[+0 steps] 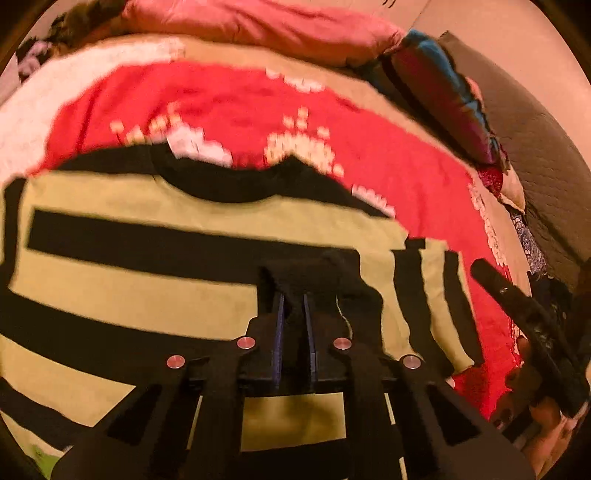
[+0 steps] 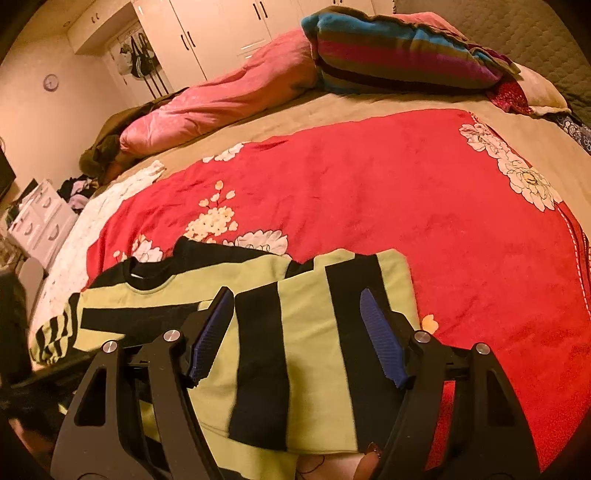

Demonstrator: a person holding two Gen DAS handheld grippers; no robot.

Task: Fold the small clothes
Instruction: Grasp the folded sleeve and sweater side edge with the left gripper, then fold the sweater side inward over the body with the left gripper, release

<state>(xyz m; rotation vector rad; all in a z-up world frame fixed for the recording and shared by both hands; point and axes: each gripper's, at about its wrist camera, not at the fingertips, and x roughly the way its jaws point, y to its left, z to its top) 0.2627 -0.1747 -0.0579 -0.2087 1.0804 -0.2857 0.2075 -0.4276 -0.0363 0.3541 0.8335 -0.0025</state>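
Observation:
A yellow-green and black striped sweater (image 1: 147, 280) lies flat on the red floral blanket (image 1: 388, 155). My left gripper (image 1: 293, 306) is shut on a black cuff of the sweater's sleeve, held over the body. The other sleeve (image 1: 432, 295) is folded across at the right. In the right wrist view the sweater (image 2: 303, 332) lies below my right gripper (image 2: 295, 325), which is open and empty above the folded sleeve. The right gripper also shows in the left wrist view (image 1: 517, 306) at the right.
The red blanket (image 2: 406, 206) covers a beige bed (image 2: 332, 107). A pink duvet (image 2: 229, 96) and a striped pillow (image 2: 388, 55) lie at the far side. White wardrobes (image 2: 221, 22) and a white drawer unit (image 2: 40, 218) stand beyond the bed.

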